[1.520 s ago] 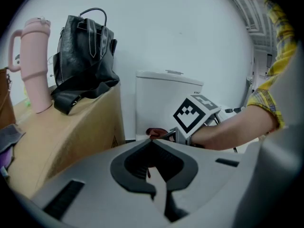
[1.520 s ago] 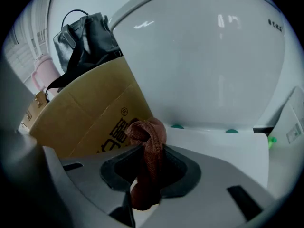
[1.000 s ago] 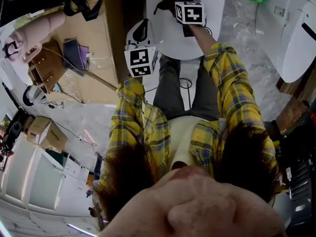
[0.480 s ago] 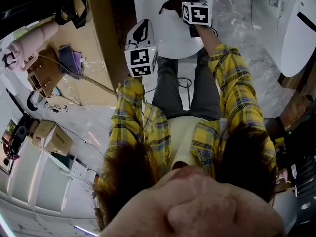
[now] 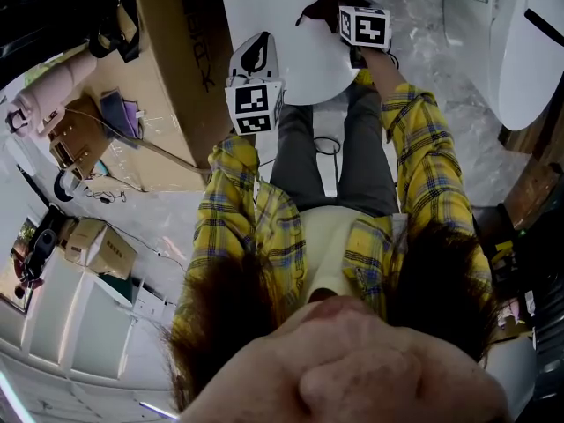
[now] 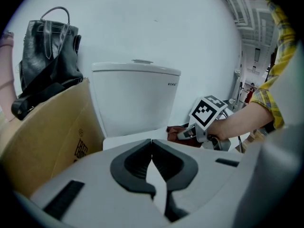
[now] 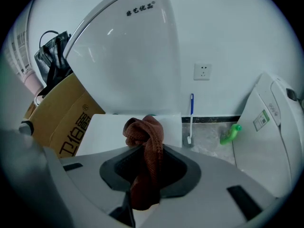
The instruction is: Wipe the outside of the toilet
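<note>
The white toilet has its lid [image 5: 291, 60] down and its tank [image 6: 135, 99] against the wall. A brown cloth [image 7: 145, 146] is bunched between the jaws of my right gripper [image 7: 142, 151], which is shut on it. In the head view this gripper [image 5: 339, 7] sits over the lid's right rear part, with the cloth [image 5: 322, 5] on the lid. In the left gripper view the cloth [image 6: 176, 133] lies by the tank's foot. My left gripper [image 6: 152, 146] is shut and holds nothing. It hovers at the lid's front left [image 5: 255, 53].
A cardboard box [image 6: 52, 137] stands tight against the toilet's left side, with a black bag [image 6: 45, 65] on top. On the floor to the right are a blue toilet brush [image 7: 191, 118], a green object [image 7: 230, 133] and a second white fixture [image 7: 270, 127].
Both grippers have shifted to the right relative to the toilet lid. The right one, still holding the cloth, is now nearer the lid's right edge.
</note>
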Demonstrator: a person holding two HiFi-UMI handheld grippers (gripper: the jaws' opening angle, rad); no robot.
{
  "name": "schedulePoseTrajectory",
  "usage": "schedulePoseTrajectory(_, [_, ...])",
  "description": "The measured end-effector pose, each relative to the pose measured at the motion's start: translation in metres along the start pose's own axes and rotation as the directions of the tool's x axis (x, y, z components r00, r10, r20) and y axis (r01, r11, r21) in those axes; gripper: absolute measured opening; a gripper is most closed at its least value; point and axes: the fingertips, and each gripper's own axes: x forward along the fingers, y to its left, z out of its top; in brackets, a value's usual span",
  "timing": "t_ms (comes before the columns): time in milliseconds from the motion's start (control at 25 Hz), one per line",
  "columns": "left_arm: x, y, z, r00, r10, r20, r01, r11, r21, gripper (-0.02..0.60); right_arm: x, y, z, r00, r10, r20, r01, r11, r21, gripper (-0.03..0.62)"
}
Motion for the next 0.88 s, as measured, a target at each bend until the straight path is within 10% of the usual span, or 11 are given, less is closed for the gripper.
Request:
schedulePoseTrajectory(440, [0.021, -0.028, 0.009, 1.000, -0.028, 0.000, 0.028, 1.000, 0.011, 0.008, -0.018, -0.041, -0.011, 1.000, -0.026, -0.001, 0.026, 0.999, 0.031, 0.115])
schedulePoseTrajectory(880, [0.002, -0.005, 0.006, 0.999, 0.034, 0.021, -0.033, 0.999, -0.026, 0.009, -0.064, 0.017, -0.003, 0.988, 0.123, 0.094, -0.120, 0.992, -0.029, 0.115])
